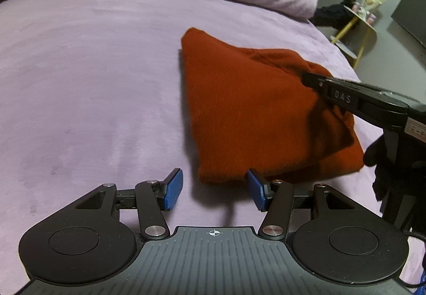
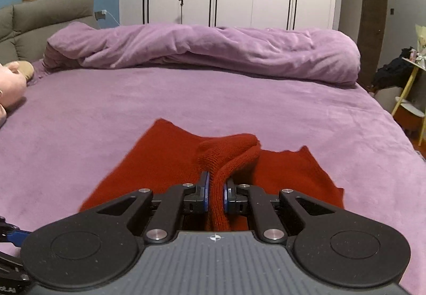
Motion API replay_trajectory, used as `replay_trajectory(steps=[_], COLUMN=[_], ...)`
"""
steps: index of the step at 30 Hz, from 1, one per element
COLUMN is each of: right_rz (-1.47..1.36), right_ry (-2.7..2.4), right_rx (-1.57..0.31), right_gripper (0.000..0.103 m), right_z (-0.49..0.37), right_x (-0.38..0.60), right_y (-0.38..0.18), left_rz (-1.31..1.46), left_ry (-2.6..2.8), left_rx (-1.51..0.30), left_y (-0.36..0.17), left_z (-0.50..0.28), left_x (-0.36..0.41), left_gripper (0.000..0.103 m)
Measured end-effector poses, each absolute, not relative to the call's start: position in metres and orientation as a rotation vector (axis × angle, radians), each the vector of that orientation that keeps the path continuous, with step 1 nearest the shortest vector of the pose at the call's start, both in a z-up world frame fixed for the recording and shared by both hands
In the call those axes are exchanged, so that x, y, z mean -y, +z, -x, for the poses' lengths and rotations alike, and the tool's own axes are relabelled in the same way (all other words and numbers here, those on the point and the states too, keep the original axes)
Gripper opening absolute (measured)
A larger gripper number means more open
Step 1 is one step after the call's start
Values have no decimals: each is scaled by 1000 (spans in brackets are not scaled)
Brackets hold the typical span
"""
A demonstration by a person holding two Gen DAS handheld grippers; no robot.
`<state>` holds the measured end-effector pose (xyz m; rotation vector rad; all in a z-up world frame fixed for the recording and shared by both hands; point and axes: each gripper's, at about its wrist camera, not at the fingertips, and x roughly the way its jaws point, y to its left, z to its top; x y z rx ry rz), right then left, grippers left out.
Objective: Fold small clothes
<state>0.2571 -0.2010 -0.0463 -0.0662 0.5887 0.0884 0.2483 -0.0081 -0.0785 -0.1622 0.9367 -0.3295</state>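
garment (image 2: 170,162) red, on bed (image 2: 239,98) | right gripper (image 2: 215,192) pinching fold

I read white letters "DAS" on the side of my right gripper (image 1: 306,78) in the left wrist view, a pale label further back on its body too blurred to read, nothing legible elsewhere

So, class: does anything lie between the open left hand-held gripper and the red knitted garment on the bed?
Nothing visible does. Only bare purple bedsheet lies between the left hand-held gripper and the red garment. The right hand-held gripper already pinches a fold.
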Motion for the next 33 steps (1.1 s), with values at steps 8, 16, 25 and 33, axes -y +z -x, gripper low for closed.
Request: replay_trajectory(steps=[8, 16, 25, 33], right_rz=[91, -626, -718, -133], right_ry=[25, 94, 199, 92], right_rx=[-679, -769, -789, -668], right_gripper=[6, 43, 60, 11], right_z=[-270, -253, -278, -287], right_x=[218, 312, 286, 219], right_y=[-76, -98, -98, -61], left_rz=[117, 183, 192, 130], left_ry=[-302, -306, -278, -277], left_rx=[-994, -987, -987, -968], left_y=[-98, -96, -92, -88], left_z=[-261, -260, -262, -262], left_x=[21, 13, 19, 31], left_gripper=[58, 58, 58, 59])
